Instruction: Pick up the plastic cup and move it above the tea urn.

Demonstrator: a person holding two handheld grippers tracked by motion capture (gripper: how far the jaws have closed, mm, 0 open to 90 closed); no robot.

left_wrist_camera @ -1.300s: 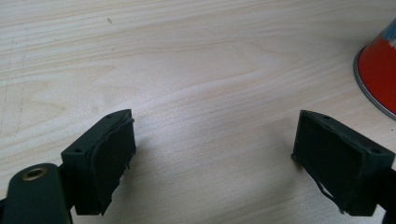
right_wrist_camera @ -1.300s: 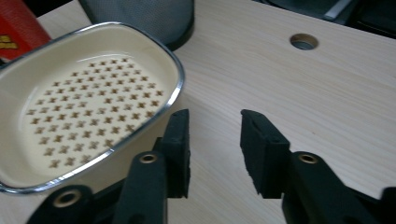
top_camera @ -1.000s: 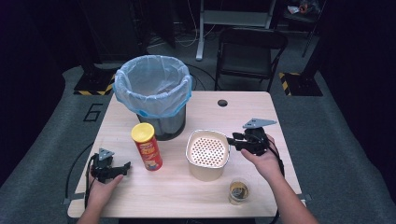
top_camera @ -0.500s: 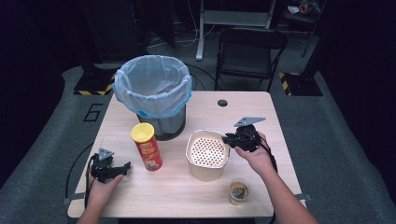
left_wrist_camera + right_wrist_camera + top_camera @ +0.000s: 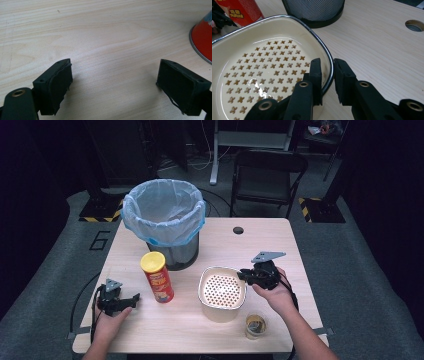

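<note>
A: Where does everything sit around the cream enamel bowl with the dark rim and cross-shaped perforations [image 5: 222, 292]?

B: On the light wooden table [image 5: 260, 245], toward the person's side. Just beyond it, to its left, stands the black mesh bin lined with a pale blue bag [image 5: 164, 220]. The red cylindrical snack can with a yellow lid [image 5: 157, 276] stands upright beside the bowl's left side, apart from it. A small glass jar [image 5: 255, 326] sits near the bowl's near right corner.

A: And the right gripper [image 5: 327, 72]?

B: At the bowl's right edge, jaws narrow, one inside the rim and one outside. They straddle it closely, but I cannot tell whether they are actually squeezing it.

A: The left gripper [image 5: 113, 82]?

B: Well left of the bowl, past the can, low over bare wood. Its jaws are spread wide with nothing between them.
</note>
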